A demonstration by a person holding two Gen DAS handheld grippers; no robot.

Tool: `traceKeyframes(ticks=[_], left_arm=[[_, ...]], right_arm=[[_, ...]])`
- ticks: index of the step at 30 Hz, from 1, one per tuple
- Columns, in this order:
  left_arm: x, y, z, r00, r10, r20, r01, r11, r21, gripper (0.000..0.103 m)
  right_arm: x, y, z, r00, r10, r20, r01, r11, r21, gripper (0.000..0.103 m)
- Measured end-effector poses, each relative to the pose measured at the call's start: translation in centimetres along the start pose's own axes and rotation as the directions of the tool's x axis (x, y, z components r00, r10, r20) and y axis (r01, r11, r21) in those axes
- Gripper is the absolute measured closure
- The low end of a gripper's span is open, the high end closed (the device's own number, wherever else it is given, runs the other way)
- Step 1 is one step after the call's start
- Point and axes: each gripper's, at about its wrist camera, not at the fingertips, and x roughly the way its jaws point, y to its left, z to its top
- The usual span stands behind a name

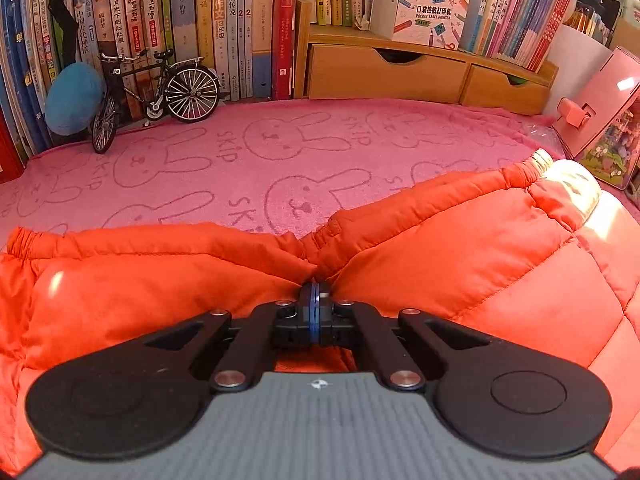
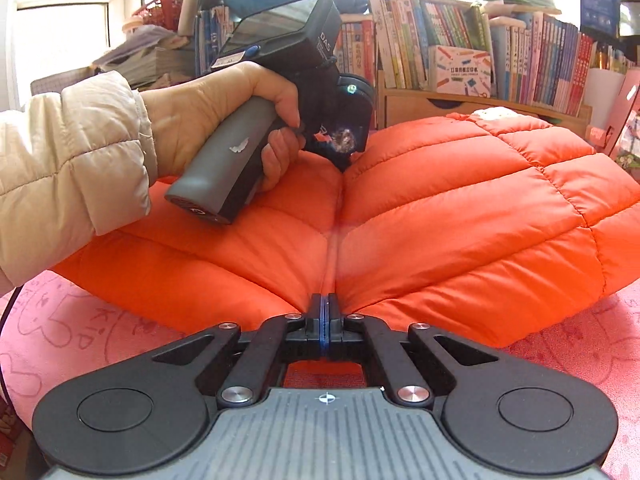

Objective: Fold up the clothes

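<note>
Reading what I can off my feeds: pink towel has "SKIP" printed all over, next to bunny outlines. White box on wooden shelf says "POCKET LABEL PRINTER" with Chinese line above it. Red book spine reads 海底两万里. Yellow spine has 同步作文 and "3年级". Two pale spines marked "2". Other handheld unit shows "DAS" on its side. Rest too blurry for me.

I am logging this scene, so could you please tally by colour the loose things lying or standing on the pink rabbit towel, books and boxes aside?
Orange: 1, the puffer jacket
Black: 1, the model bicycle
Blue: 1, the round cushion
Total: 3
</note>
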Motion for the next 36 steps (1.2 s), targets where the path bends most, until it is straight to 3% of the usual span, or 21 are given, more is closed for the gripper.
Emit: traceKeyframes(ticks=[4, 7, 10, 12, 15, 18, 21, 31, 36], left_arm=[[-0.4, 0.0, 0.0, 1.0, -0.001, 0.001, 0.001, 1.0, 0.001, 0.103], [-0.8, 0.0, 0.0, 1.0, -0.005, -0.003, 0.005, 1.0, -0.001, 0.103], [-3.9, 0.2, 0.2, 0.995, -0.098, 0.0, 0.098, 0.994, -0.037, 0.102], [-6.5, -0.2, -0.3, 0.985, -0.171, 0.013, 0.171, 0.985, -0.022, 0.101], [-8.2, -1.6, -1.1, 0.98, -0.198, -0.027, 0.199, 0.98, 0.015, 0.101], [-7.5, -2.3, -1.6, 0.984, -0.169, -0.062, 0.172, 0.984, 0.049, 0.101], [-5.7, -2.0, -2.0, 0.978, -0.178, -0.105, 0.18, 0.984, 0.011, 0.102], [-3.4, -1.2, -2.2, 0.975, -0.185, -0.124, 0.178, 0.981, -0.072, 0.1], [-3.0, -1.6, -2.0, 0.982, -0.155, -0.11, 0.148, 0.986, -0.074, 0.1]], right_arm=[[-1.4, 0.4, -0.8, 0.999, -0.009, 0.043, 0.01, 0.999, -0.031, 0.102], [-2.1, 0.6, 0.2, 0.996, -0.014, 0.086, 0.019, 0.998, -0.061, 0.094], [-1.8, 1.0, 2.1, 0.982, -0.069, 0.176, 0.091, 0.988, -0.12, 0.075], [-1.1, 0.3, 3.5, 0.98, -0.059, 0.191, 0.076, 0.993, -0.086, 0.074], [0.3, -0.5, 4.9, 0.983, -0.039, 0.181, 0.048, 0.998, -0.046, 0.074], [1.6, -0.8, 5.3, 0.986, -0.036, 0.161, 0.042, 0.998, -0.036, 0.074], [2.6, -0.7, 5.0, 0.991, -0.045, 0.127, 0.049, 0.998, -0.028, 0.074], [4.9, -1.4, 4.6, 0.997, -0.06, 0.045, 0.06, 0.998, 0.014, 0.075], [5.2, -1.3, 4.5, 0.997, -0.072, 0.029, 0.071, 0.997, 0.01, 0.075]])
